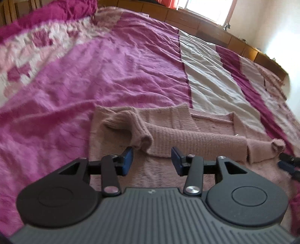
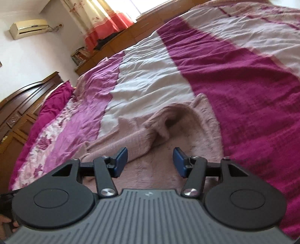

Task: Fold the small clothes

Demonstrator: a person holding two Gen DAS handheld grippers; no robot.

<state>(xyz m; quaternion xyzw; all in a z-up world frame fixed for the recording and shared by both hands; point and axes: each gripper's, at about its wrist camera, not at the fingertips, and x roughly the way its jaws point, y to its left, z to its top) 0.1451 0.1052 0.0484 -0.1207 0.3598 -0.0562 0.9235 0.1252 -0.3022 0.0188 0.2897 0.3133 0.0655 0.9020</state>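
— Looking at the pink knitted cardigan (image 1: 187, 135), we see it lying flat on the striped magenta-and-white bedspread (image 1: 112, 75), sleeves folded across its body.

— Our left gripper (image 1: 152, 159) hovers over its near hem, jaws partly apart, nothing between them. Our right gripper (image 2: 150, 161) stands likewise, parted and empty, above the cardigan (image 2: 168, 131).

Daylight glares through the window (image 1: 206, 9) — edges blurred, fisheye-bent.

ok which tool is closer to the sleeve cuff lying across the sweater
Left. The left tool sits open just short of the cuff on the sweater; the right tool is off at the sweater's far side.
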